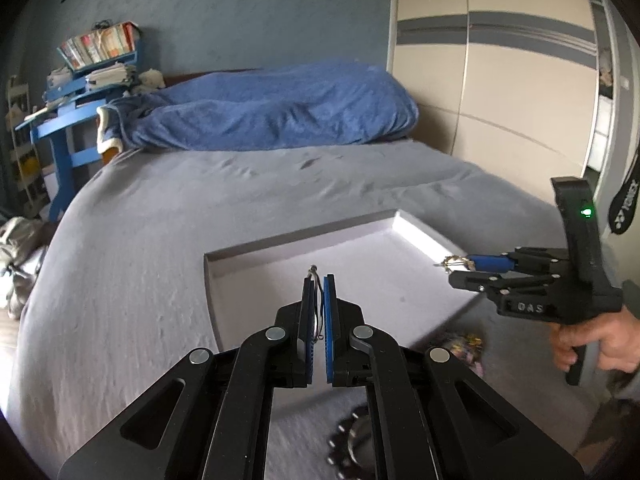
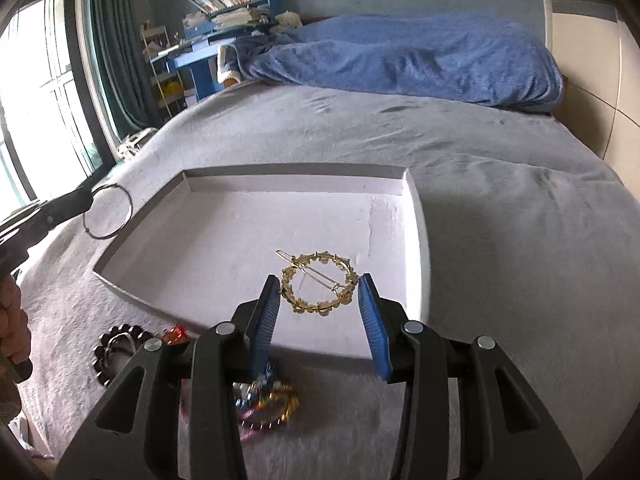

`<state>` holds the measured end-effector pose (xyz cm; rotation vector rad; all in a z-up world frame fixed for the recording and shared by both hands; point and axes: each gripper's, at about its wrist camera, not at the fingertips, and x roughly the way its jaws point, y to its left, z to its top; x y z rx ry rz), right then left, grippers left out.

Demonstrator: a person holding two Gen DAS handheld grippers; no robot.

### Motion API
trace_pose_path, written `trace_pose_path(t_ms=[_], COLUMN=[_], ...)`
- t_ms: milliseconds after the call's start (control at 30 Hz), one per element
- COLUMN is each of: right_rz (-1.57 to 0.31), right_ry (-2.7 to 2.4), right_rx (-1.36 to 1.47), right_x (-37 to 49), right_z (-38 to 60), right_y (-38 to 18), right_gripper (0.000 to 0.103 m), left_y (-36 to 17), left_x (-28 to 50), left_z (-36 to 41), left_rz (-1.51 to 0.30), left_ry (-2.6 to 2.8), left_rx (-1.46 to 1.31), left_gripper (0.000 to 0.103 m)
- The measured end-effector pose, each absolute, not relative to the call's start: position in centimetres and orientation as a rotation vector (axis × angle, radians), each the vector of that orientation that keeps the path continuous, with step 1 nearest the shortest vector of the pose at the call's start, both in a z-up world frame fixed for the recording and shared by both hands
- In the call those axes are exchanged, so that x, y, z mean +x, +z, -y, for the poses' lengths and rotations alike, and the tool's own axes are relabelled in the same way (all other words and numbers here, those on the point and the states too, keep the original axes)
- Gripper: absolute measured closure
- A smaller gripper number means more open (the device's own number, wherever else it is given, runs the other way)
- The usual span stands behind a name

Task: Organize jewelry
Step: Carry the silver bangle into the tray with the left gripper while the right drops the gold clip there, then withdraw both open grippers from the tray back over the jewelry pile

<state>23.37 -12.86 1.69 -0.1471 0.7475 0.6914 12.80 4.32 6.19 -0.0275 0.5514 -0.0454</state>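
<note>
Your left gripper (image 1: 319, 280) pinches a thin ring (image 2: 108, 211) beside the tray (image 2: 418, 216); your right gripper (image 2: 320, 294) clamps a gold hair clip (image 2: 319, 283) over it. Tray looks bare, more jewelry (image 2: 266, 400) waits on the bed (image 2: 500, 200) nearby

Matt white card tray (image 2: 416, 216), shiny gold metal clip (image 2: 319, 288), fuzzy grey cloth sheet (image 2: 500, 184).

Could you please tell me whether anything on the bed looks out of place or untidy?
Nothing looks damaged. Several jewelry pieces lie loose on the grey bedspread in front of the white tray, outside it.
</note>
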Motion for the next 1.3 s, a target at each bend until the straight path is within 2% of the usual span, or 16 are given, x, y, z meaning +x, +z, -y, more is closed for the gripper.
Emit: trace_pose_path(t_ms=[533,600,667,700,767,933,1033,1300], right_rz=[-0.814,-0.810,-0.801,-0.792,-0.765,-0.723,-0.709,-0.706], right_ry=[0.673,0.669,0.670,0.668,0.675,0.681,0.680,0.665], right_rx=[-0.162,-0.160,-0.150,-0.146,-0.138,-0.118,-0.085,-0.047], right_x=[24.8,24.7,24.4,24.3,23.7,22.3,21.1,17.9], right_z=[11.6,11.7,11.9,12.1,12.3,13.1,14.2,16.4], right_y=[-0.5,-0.6,-0.6,-0.5,-0.2,0.4,0.7,0.4], right_gripper=[0.062,0.059,0.050,0.046,0.043,0.043,0.039,0.034], left_y=[1.0,0.9,1.0,1.1,1.4,1.9,2.2,1.5], left_x=[15.7,15.4,14.9,14.6,14.2,12.5,11.0,7.1], left_z=[-4.1,-3.9,-3.5,-3.4,-3.2,-2.8,-2.9,-3.0], left_rz=[-0.695,-0.691,-0.668,-0.656,-0.639,-0.599,-0.580,-0.591], left_ry=[-0.011,-0.003,0.009,0.010,0.002,0.000,0.007,-0.018], left_rx=[-0.013,-0.004,0.010,0.015,0.019,0.002,-0.033,-0.099], left_gripper=[0.098,0.086,0.058,0.053,0.034,0.023,0.019,0.015])
